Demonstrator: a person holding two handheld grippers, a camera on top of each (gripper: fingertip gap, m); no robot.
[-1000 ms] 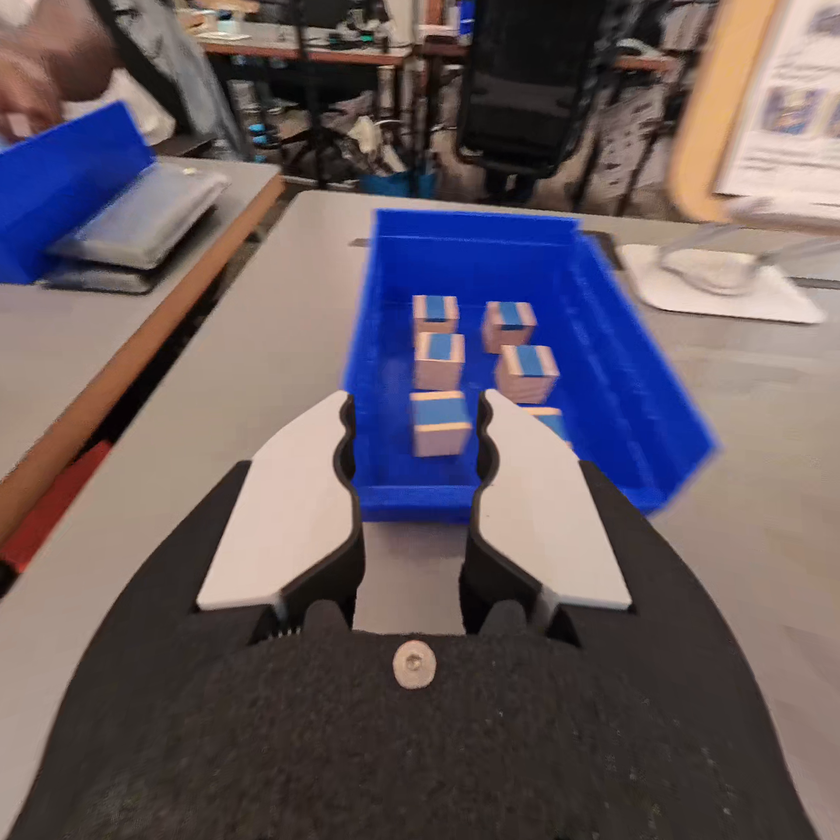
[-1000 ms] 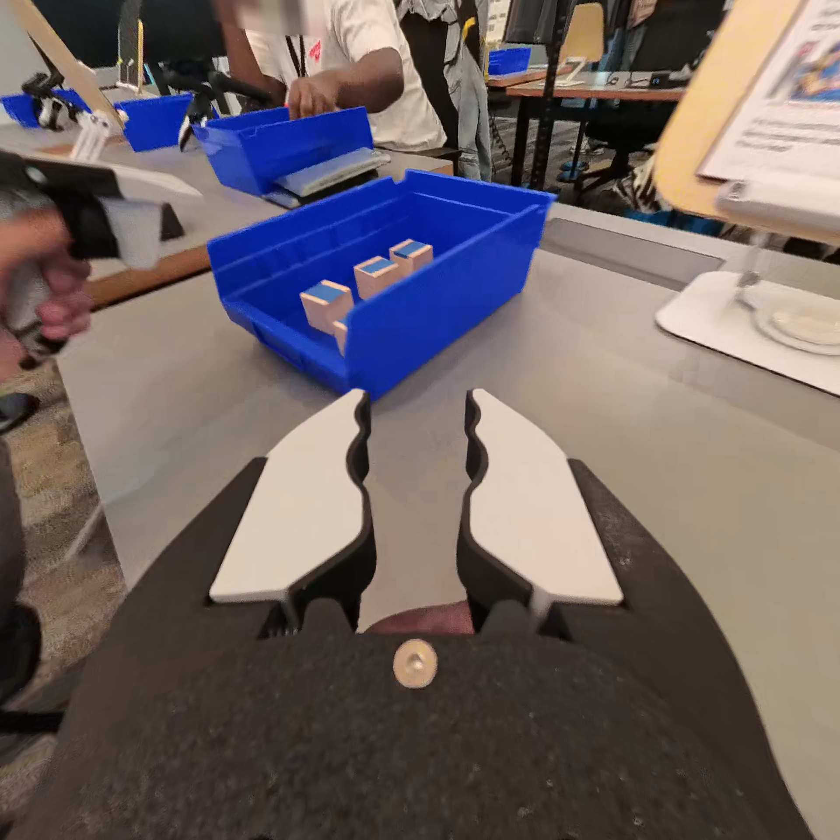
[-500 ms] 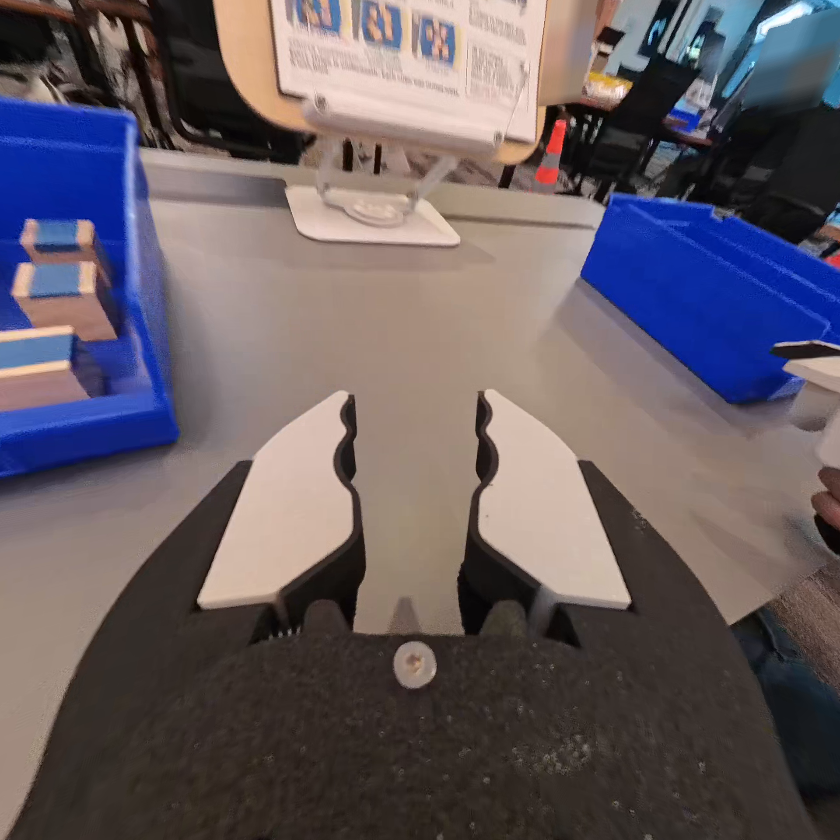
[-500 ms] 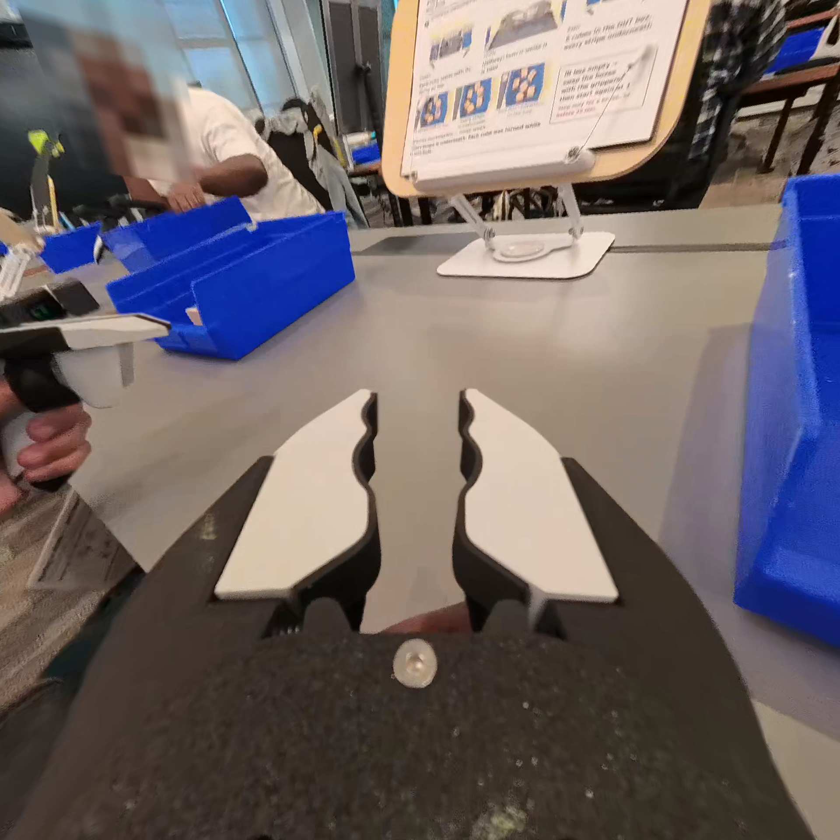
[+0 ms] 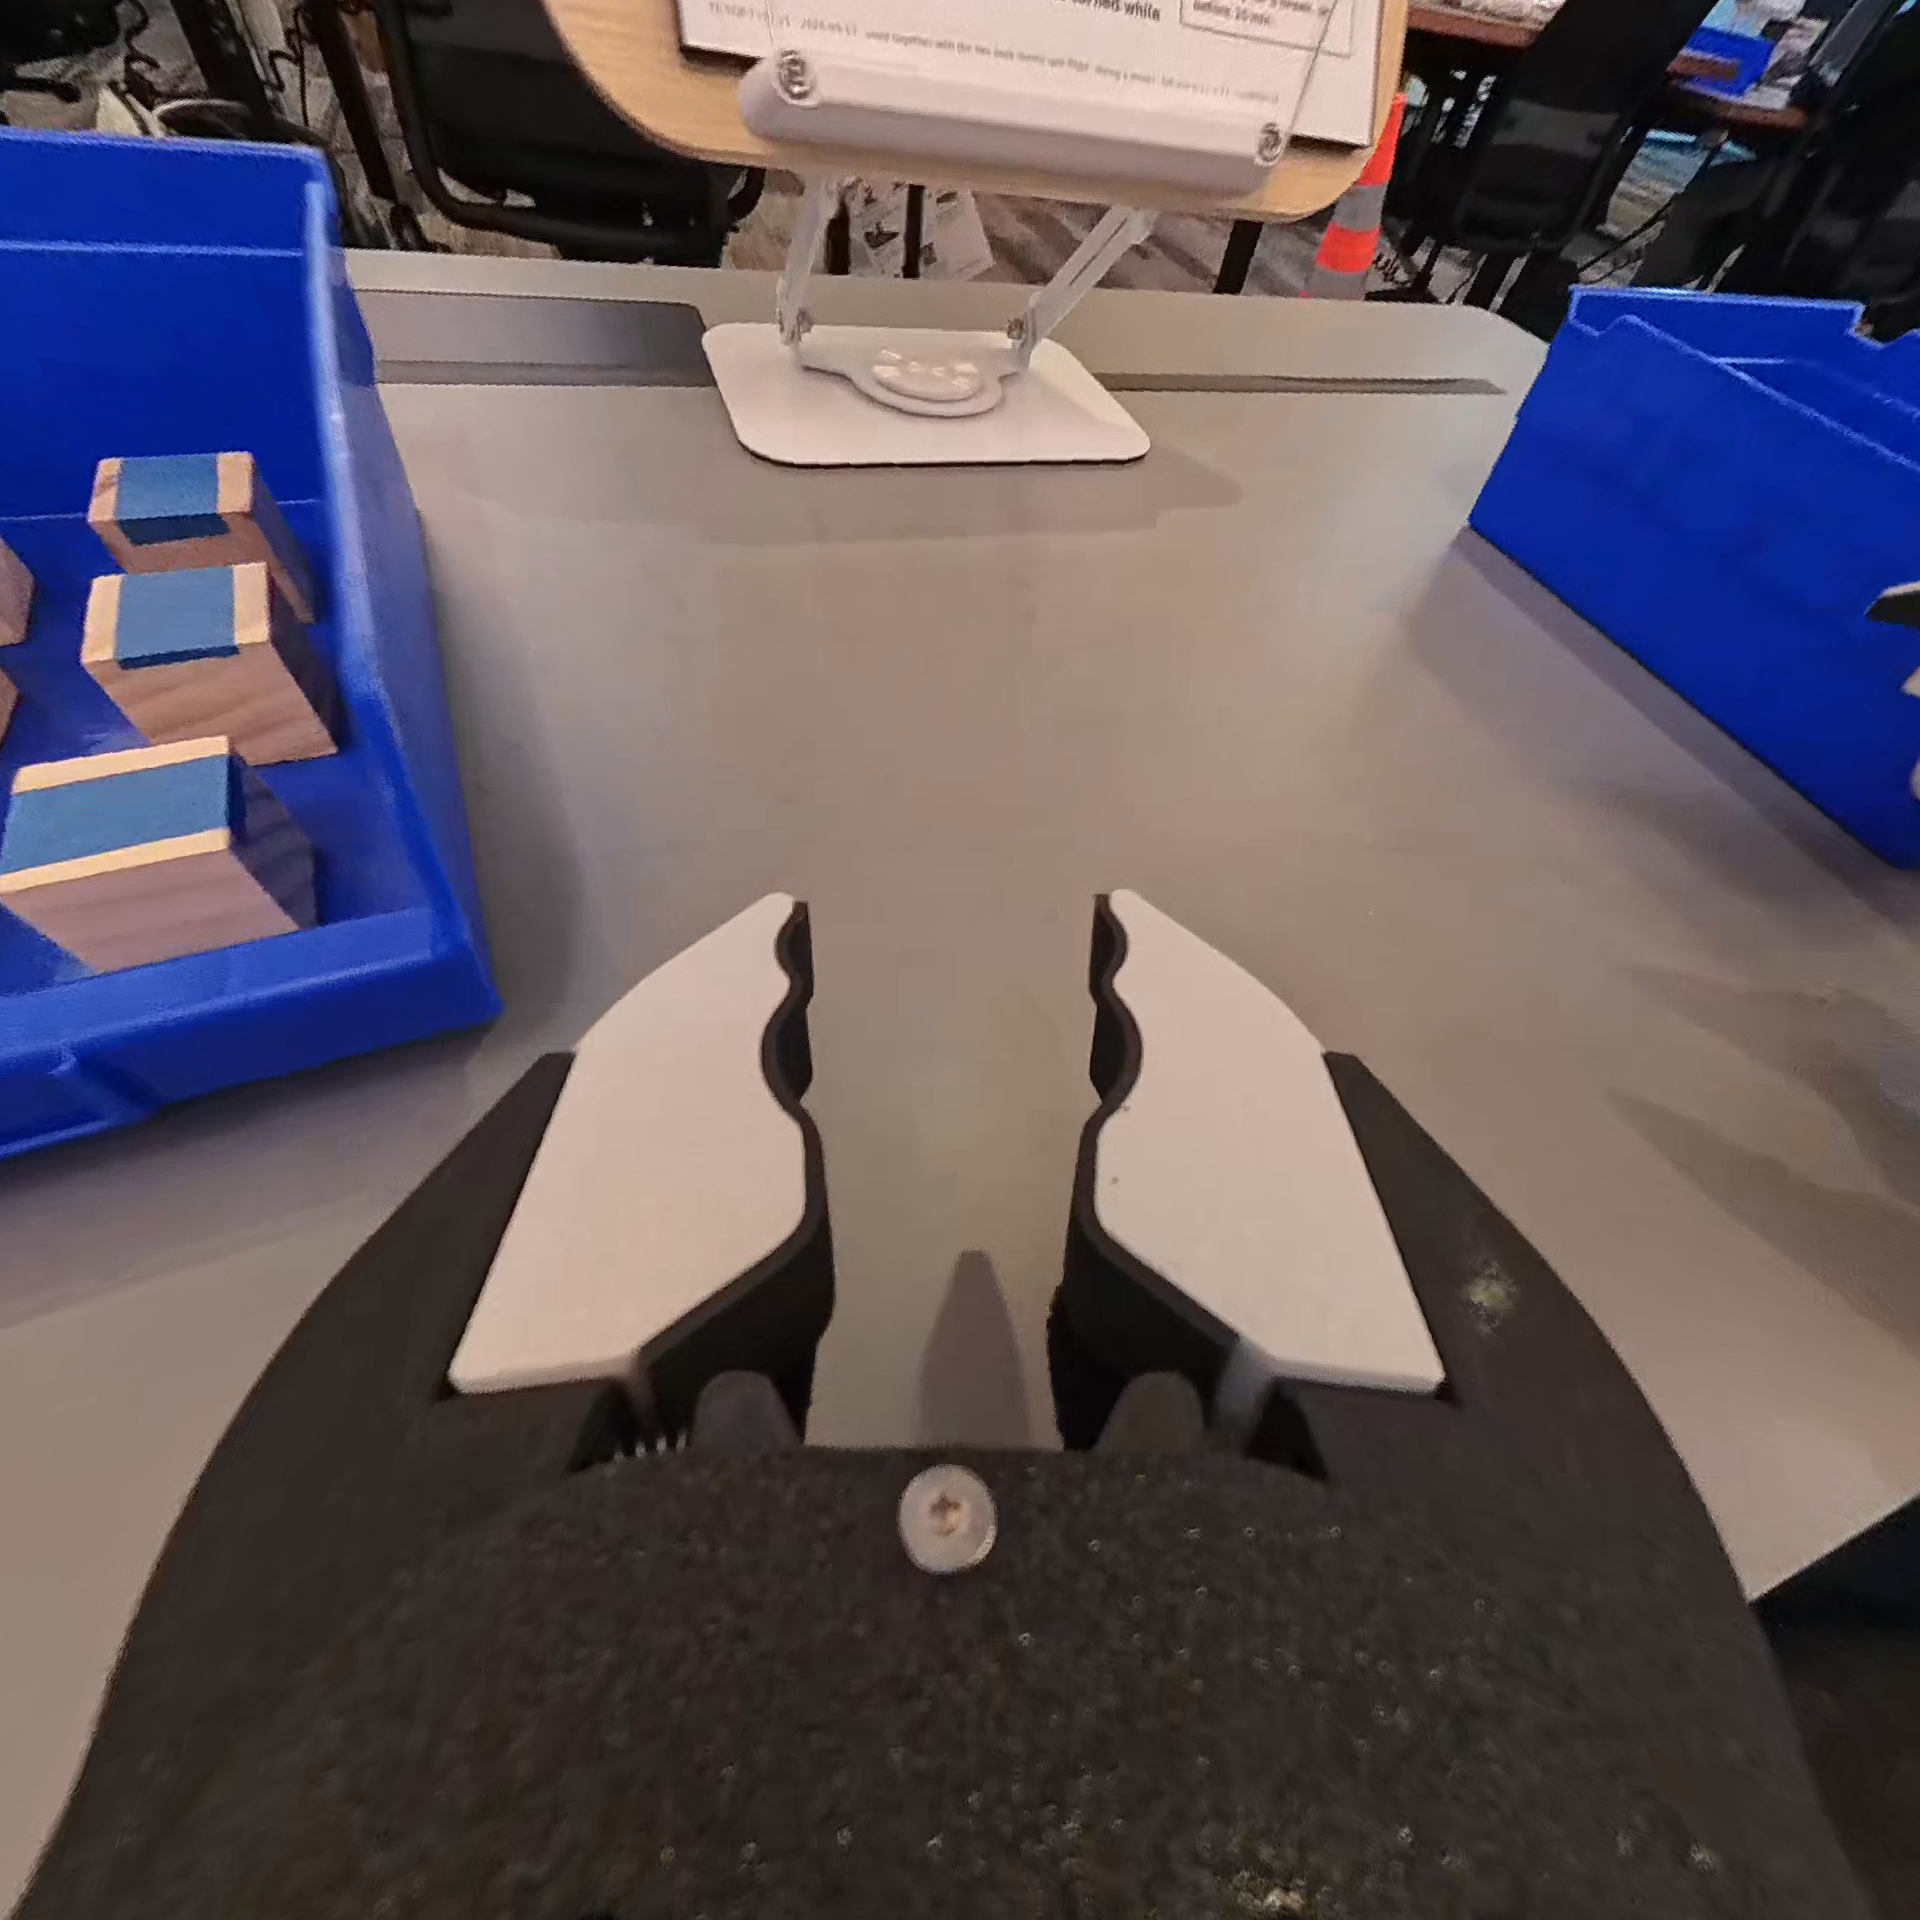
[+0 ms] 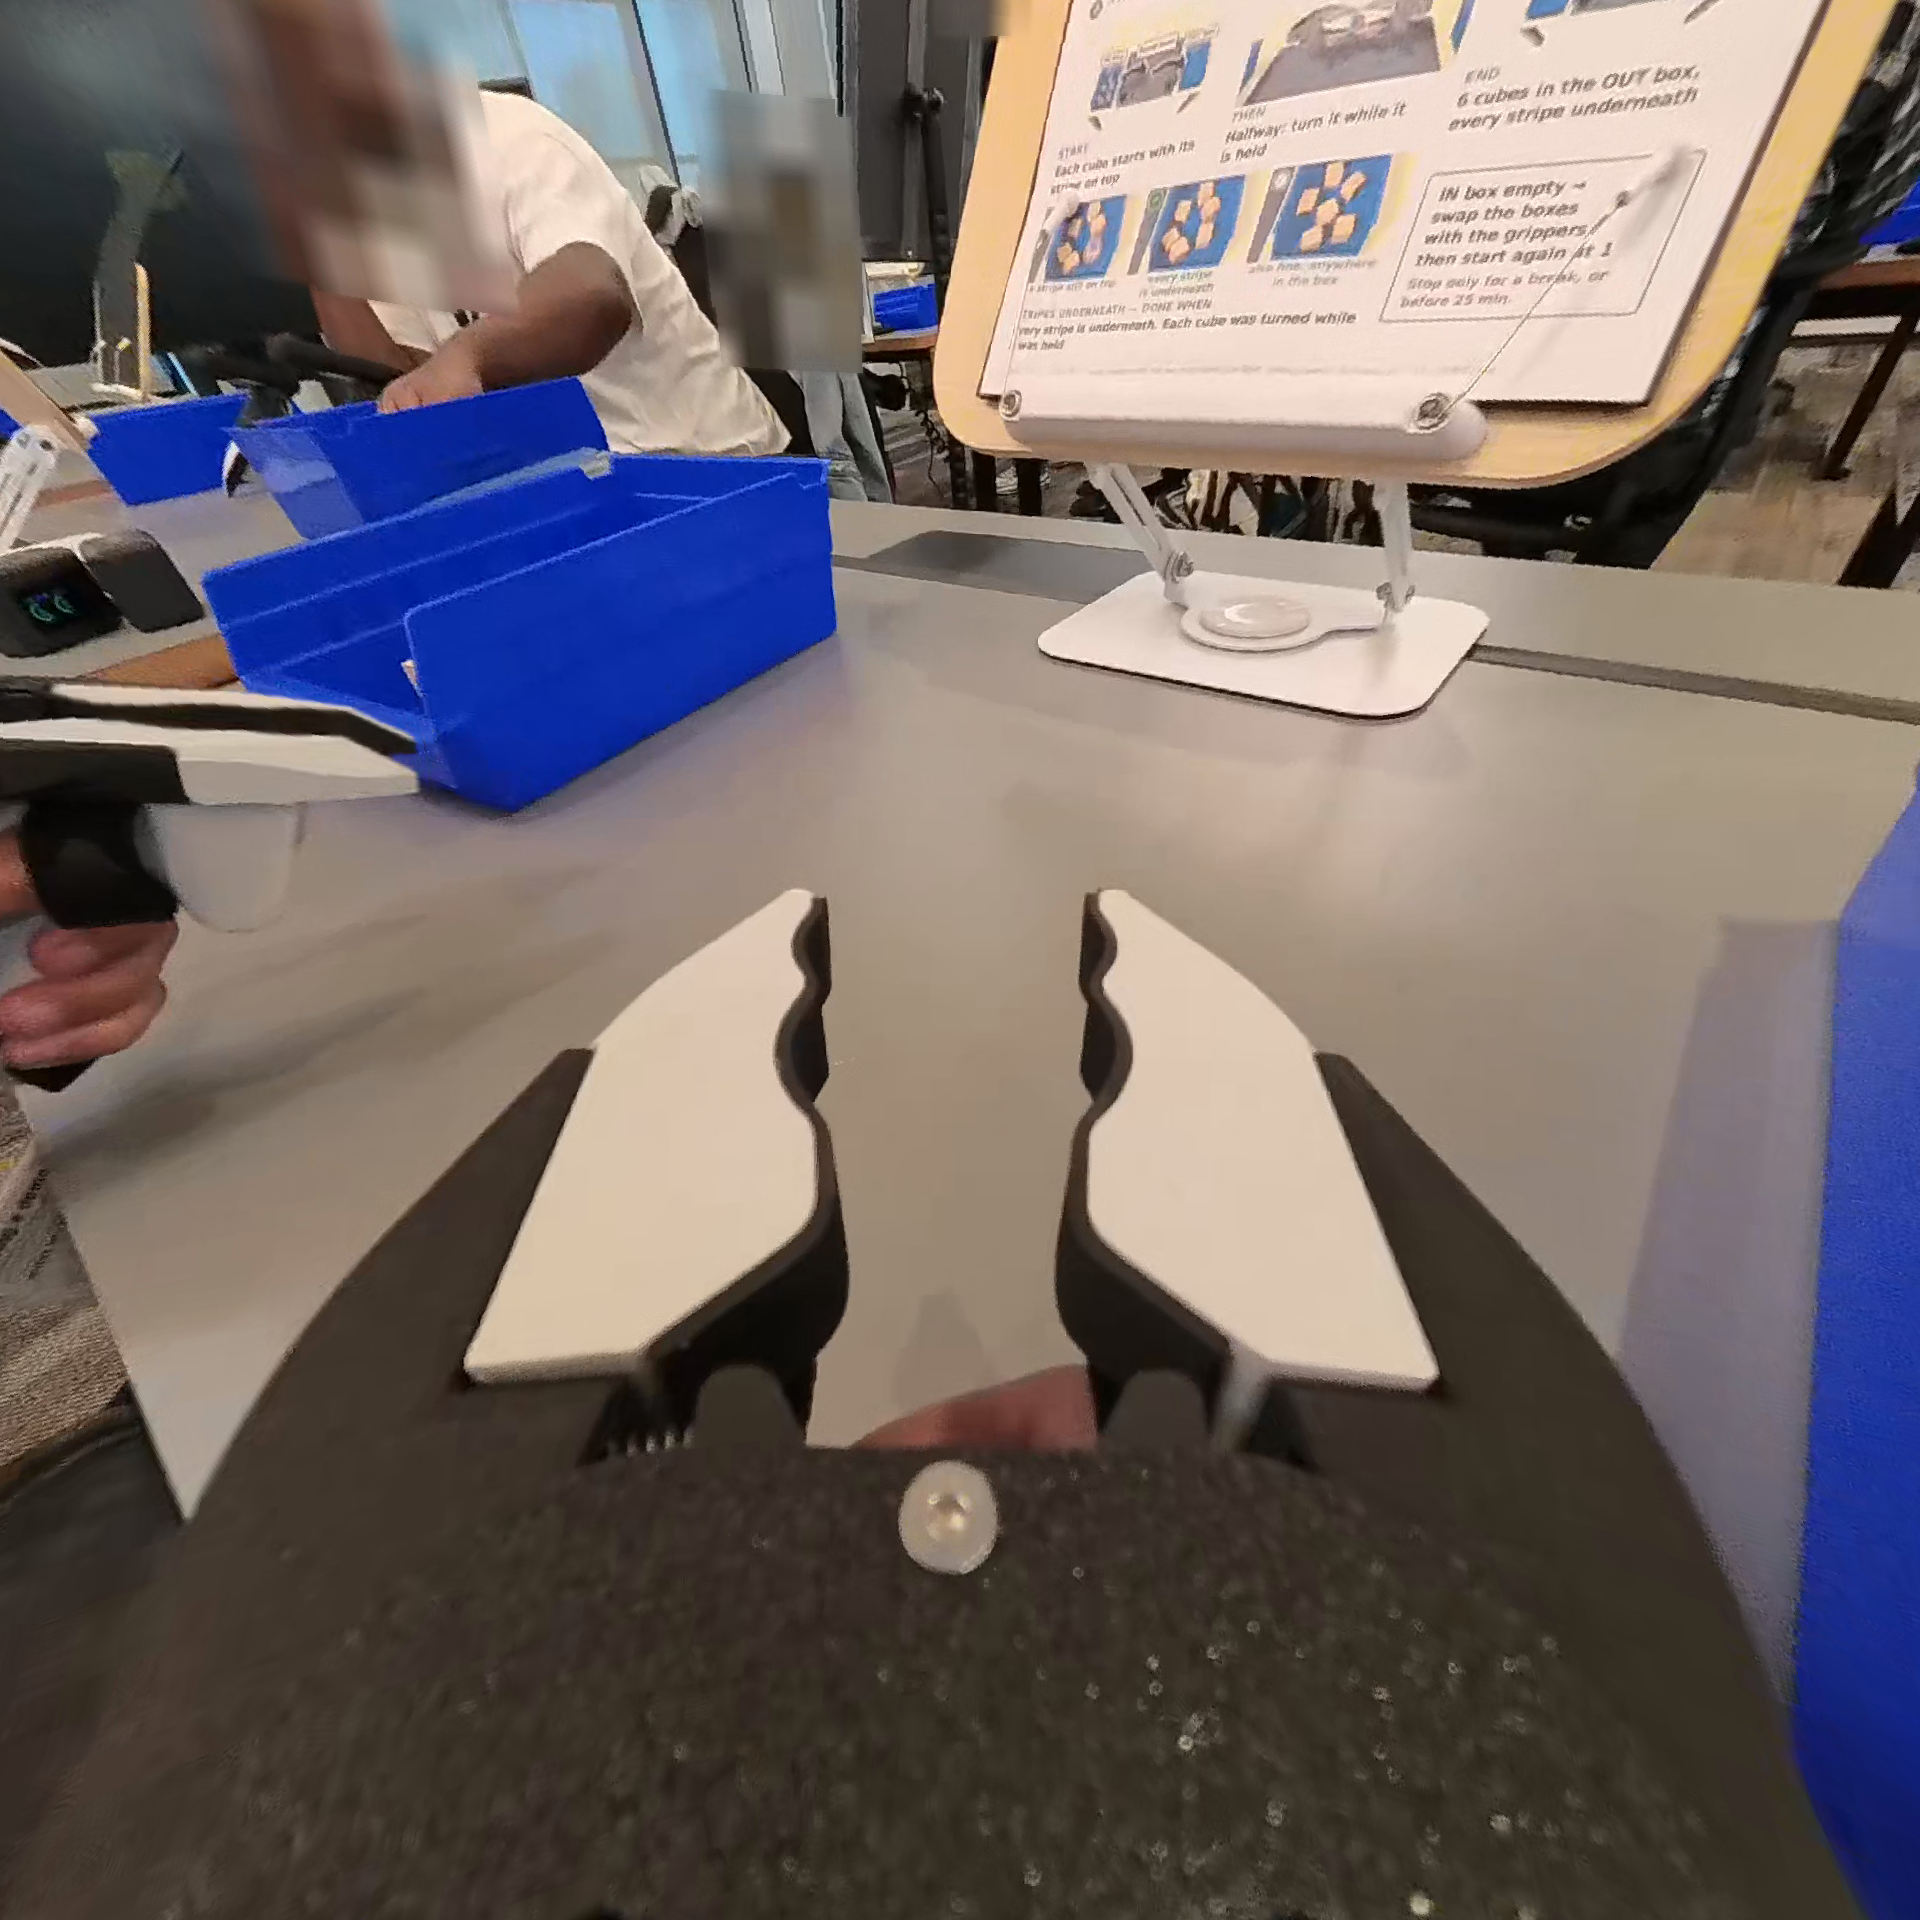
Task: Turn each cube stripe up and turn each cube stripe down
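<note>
Grey table (image 5: 935,675) under me, busy workroom behind w/ chairs and other desks. Dead ahead at the far edge: a stand (image 5: 925,400) holding an instruction board (image 6: 1392,208), white base plate flat on the table. Nothing between my tongs and that stand, just bare grey top.

Left tongs (image 5: 948,914) hover low over the table, spread, nothing between the tips. Right tongs (image 6: 954,914) same deal: spread, pinching nothing, table showing through the gap.

Left bin (image 5: 343,582) sits just left of my left tongs. Cubes inside: near cube (image 5: 125,821) w/ stripe up, mid cube (image 5: 177,644) behind it, stripe up, far cube (image 5: 177,499) too, stripe up. Slivers of more cubes at the pic's left edge, can't tell their faces. Right bin (image 5: 1704,540) is well apart on the other side; its inside is hidden from this angle.

Right wrist view adds stuff: my left tongs (image 6: 395,748) seen side-on at the left edge, my hand (image 6: 83,997) gripping the handle, and the left bin (image 6: 623,644) beyond, only a pale corner of a cube peeking over the wall. Right bin (image 6: 1870,1247) is a blue slab hard against the right edge. Farther back, a person in a white shirt (image 6: 623,312) works over another bin (image 6: 416,457) on the next desk; small black device (image 6: 52,613) w/ a lit display near it. Orange cone (image 5: 1361,218) shows only in the left wrist view.
</note>
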